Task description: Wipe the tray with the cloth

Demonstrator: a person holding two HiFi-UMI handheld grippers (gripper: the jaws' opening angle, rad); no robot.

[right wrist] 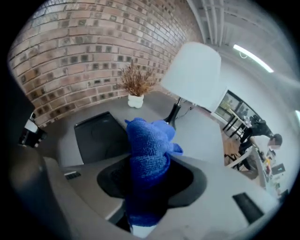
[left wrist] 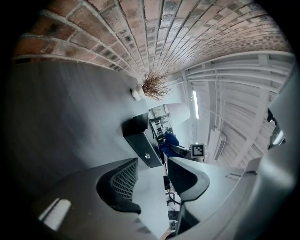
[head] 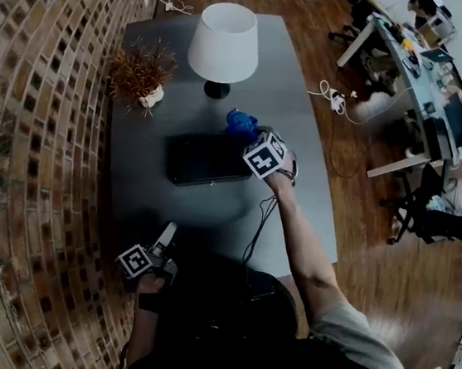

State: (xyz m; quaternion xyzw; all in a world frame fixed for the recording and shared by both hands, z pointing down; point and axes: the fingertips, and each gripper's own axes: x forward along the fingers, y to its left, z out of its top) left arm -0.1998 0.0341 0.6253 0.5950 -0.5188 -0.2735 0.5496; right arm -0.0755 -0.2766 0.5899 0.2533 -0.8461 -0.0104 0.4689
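A rough red-brown brick wall (head: 22,112) runs down the left, close against the smooth matte grey surface (head: 302,146). By the wall stands a spiky dried rust-brown plant in a small white pot (head: 142,72). Nearer the person, at the surface's near edge, the left gripper (head: 167,232) points along the surface. Its ribbed dark jaws are drawn in close with nothing between them (left wrist: 152,180), and its black-and-white marker cube sits over the hand.

In the middle lies the flat, dark, rectangular tray with a low rim (head: 205,158), bare and slightly glossy. From the left gripper view its side (left wrist: 140,140) shows edge-on, partly cut off by the jaws.

Behind the tray stands a table lamp with a white conical shade and a black round foot (head: 223,41).

At the tray's far right corner, the right gripper (head: 249,136) pinches a bunched blue terry cloth (head: 240,124). The nubbly fabric (right wrist: 150,150) bulges out above and below the jaws and hides their pads. Whether the cloth touches the tray or the surface cannot be told. A dark cable hangs from this gripper across the surface.

Further right is a wooden floor (head: 386,282) with white desks and seated people, small and blurred.
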